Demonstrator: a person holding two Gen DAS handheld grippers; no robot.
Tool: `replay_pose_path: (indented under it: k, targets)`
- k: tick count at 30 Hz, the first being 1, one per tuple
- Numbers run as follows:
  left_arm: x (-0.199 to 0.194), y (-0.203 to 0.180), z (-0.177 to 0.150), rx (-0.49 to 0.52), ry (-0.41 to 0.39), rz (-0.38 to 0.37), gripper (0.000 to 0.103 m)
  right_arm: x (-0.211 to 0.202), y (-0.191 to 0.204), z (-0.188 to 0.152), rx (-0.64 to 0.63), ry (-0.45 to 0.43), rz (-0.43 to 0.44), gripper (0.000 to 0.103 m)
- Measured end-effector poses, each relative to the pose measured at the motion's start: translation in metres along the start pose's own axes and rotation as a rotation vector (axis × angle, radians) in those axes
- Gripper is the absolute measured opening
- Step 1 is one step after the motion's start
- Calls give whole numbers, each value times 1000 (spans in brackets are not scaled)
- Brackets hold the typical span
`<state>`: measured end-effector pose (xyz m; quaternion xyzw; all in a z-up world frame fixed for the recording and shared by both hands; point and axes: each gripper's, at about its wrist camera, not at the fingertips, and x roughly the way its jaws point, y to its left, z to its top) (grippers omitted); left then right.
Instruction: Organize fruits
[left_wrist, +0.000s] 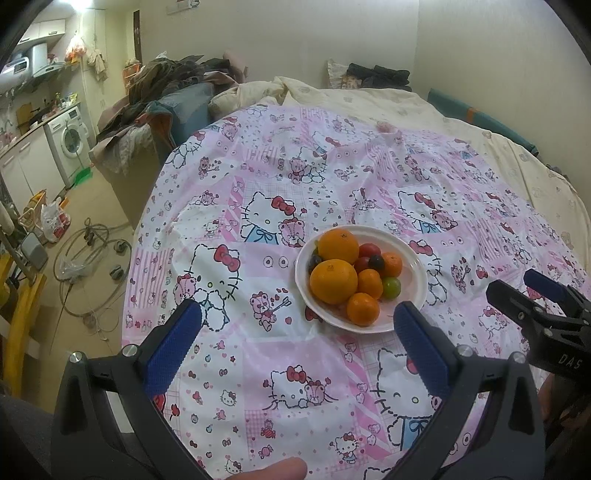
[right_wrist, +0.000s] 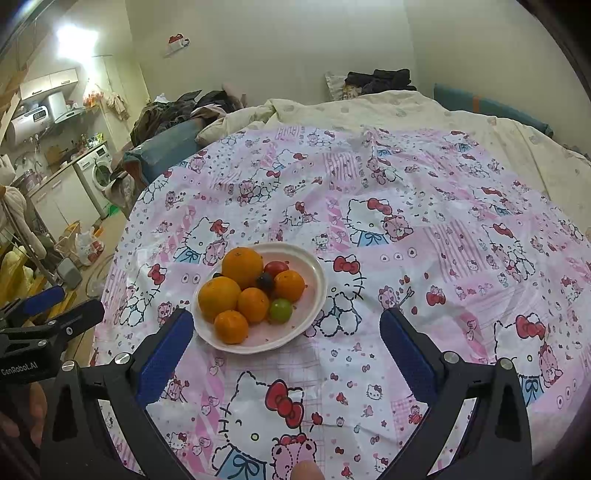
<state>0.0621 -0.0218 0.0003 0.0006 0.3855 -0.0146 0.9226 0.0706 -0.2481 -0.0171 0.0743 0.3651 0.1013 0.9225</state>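
A white plate (left_wrist: 413, 258) (right_wrist: 314, 269) sits on the pink cartoon-print cloth and holds mixed fruit. It carries two large oranges (left_wrist: 333, 281) (right_wrist: 218, 297), smaller tangerines (left_wrist: 363, 308) (right_wrist: 231, 326), a green grape (left_wrist: 391, 287) (right_wrist: 280, 310), dark grapes (left_wrist: 377, 261) (right_wrist: 265, 281) and red fruit (left_wrist: 369, 250) (right_wrist: 276, 267). My left gripper (left_wrist: 297, 315) is open and empty, just short of the plate's near edge. My right gripper (right_wrist: 286, 321) is open and empty, with the plate ahead of its left finger. Each gripper shows at the other view's edge.
The cloth (left_wrist: 258, 369) (right_wrist: 424, 295) covers a bed with a cream quilt (left_wrist: 369, 99) behind. Left of the bed are piled clothes (left_wrist: 155, 85), a washing machine (left_wrist: 68, 144), bags and coiled hose (left_wrist: 88, 258) on the floor.
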Motion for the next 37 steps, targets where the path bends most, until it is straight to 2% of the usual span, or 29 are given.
replay_pose_path:
  k: [37]
  targets:
    - [3,-2,-3,-6,14,-6,103,2,-6,3,1,1,-8,103]
